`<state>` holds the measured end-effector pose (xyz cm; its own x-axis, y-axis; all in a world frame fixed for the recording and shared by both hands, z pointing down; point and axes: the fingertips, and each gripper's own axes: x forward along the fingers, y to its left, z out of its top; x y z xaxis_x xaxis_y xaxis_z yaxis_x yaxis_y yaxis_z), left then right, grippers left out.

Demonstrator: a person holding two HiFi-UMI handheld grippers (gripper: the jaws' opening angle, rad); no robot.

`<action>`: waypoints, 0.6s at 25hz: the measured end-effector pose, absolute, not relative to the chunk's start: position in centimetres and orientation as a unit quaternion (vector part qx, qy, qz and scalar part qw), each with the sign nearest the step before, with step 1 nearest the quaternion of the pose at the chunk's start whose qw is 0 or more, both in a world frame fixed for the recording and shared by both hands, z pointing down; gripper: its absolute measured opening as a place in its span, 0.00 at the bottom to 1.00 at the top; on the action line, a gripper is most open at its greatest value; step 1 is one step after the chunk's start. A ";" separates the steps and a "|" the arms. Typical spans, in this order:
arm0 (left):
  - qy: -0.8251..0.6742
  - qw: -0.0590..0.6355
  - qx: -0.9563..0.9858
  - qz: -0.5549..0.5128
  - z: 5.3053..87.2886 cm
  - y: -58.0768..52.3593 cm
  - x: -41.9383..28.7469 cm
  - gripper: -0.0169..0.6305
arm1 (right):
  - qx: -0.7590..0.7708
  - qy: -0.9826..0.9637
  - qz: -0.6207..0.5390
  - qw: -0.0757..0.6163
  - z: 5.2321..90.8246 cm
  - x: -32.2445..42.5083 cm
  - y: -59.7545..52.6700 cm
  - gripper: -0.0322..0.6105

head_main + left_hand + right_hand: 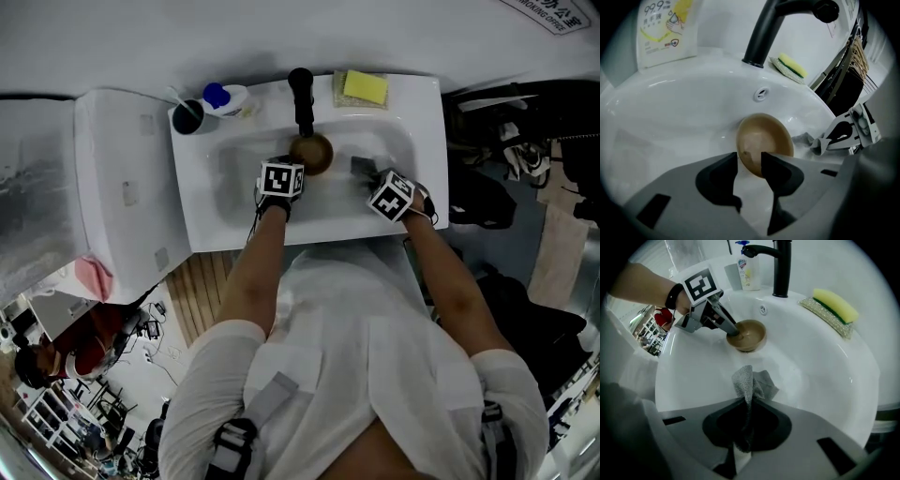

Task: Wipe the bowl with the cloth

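A brown bowl (311, 153) (764, 138) (749, 335) lies tilted in the white sink basin (211, 211) below the tap. My left gripper (296, 169) (749, 159) (732, 332) is open, and the bowl's near rim sits in the gap between its jaws. My right gripper (371, 180) (747, 401) is shut on a grey cloth (362, 167) (746, 379), which bunches up out of the jaws just above the basin floor, to the right of the bowl. In the left gripper view the cloth (802, 139) and the right gripper (843, 136) show beside the bowl.
A black tap (301, 94) (764, 33) (782, 268) rises at the back of the sink. A yellow sponge (364, 87) (834, 305) lies on the back right rim. A soap bottle (225, 97) (747, 270) and a dark cup (187, 117) stand at the back left.
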<state>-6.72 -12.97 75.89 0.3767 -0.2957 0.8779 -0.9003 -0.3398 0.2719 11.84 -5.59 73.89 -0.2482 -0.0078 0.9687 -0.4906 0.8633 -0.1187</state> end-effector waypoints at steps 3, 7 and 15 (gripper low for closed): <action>-0.410 0.414 0.723 0.371 76.2 -13.0 -6.5 0.19 | 0.187 -0.775 0.223 0.561 72.5 11.4 -6.4 0.11; -0.419 0.432 0.716 0.354 75.8 -13.1 -6.5 0.06 | 0.226 -0.797 0.239 0.506 70.1 10.4 -8.2 0.11; -0.434 0.455 0.696 0.347 73.0 -12.1 -6.3 0.05 | 0.260 -0.844 0.227 0.410 65.0 6.4 -10.8 0.11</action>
<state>-6.34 -12.08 73.01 0.3828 -0.2885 0.8776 -0.9197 -0.2090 0.3324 6.36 -10.78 65.02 -0.5290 -0.2533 0.8099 -0.6253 0.7616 -0.1702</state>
